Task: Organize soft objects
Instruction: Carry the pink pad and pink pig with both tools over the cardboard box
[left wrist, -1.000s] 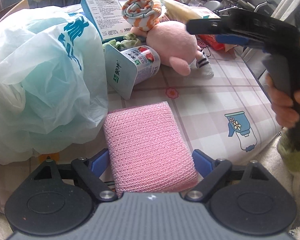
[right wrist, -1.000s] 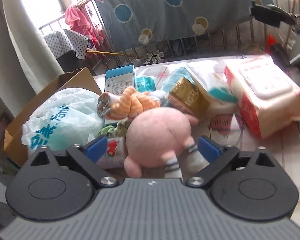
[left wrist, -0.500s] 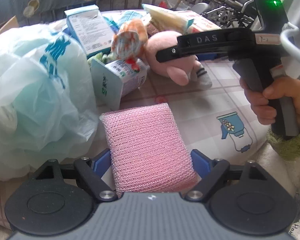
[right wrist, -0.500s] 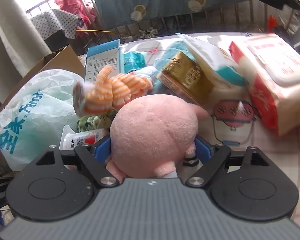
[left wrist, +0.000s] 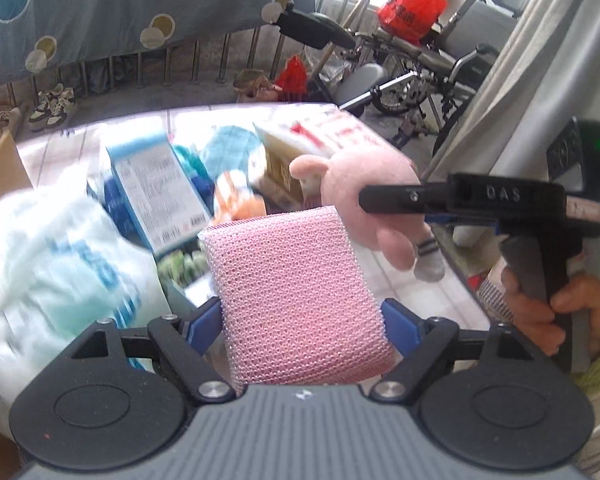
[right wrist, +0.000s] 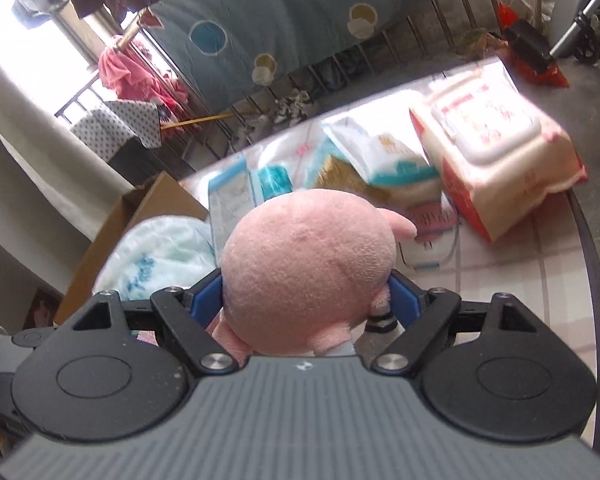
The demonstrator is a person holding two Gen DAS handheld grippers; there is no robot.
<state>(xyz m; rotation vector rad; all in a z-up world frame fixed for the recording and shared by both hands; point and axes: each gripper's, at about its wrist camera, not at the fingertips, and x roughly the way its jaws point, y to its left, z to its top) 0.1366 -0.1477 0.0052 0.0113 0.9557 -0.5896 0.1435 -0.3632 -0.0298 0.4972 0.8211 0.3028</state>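
While both tools are up off the table point(right wrist: 540, 280), the left gripper point(left wrist: 300, 316) has its jaws squeezed on one pink mesh sponge point(left wrist: 296, 296), and the right gripper point(right wrist: 306, 300) has its jaws clamped round one pink plush toy point(right wrist: 306, 268). Under them, the checked tablecloth carries a white-and-teal plastic bag point(left wrist: 56, 264), a blue carton point(left wrist: 156, 192), two wipe packs point(right wrist: 496, 160) and an orange striped sock point(left wrist: 236, 196). One cardboard box point(right wrist: 140, 216) sits at the left edge, contents hidden. Further back: railing, a spotted blanket point(left wrist: 100, 12), a wheelchair point(left wrist: 440, 60).
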